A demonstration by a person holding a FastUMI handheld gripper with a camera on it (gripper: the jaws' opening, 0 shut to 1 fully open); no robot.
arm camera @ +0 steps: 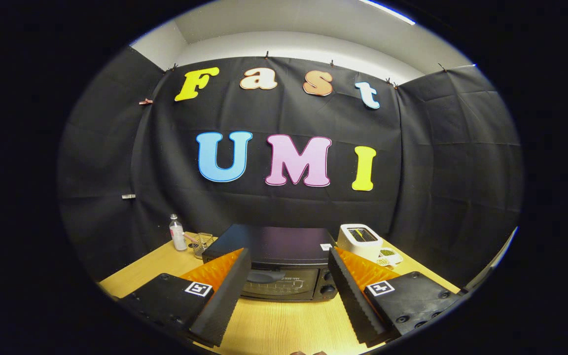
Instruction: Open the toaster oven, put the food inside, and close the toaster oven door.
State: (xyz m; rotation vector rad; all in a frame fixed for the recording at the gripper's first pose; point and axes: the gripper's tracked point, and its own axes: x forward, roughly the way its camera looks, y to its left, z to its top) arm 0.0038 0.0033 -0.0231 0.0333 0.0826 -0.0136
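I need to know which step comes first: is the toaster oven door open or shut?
Shut. The toaster oven door stands upright against its front, handle at the top. The gripper has its jaws open, holding nothing.

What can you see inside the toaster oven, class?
Very little. The toaster oven sits beyond the open jaws with its door closed; through the dark glass only faint rack lines show. Whether food is inside cannot be told. The gripper holds nothing.

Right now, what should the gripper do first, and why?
Probably ease forward toward the toaster oven door handle. The door looks shut, and the gripper is open with nothing between its fingers, the handle just ahead of them on the table.
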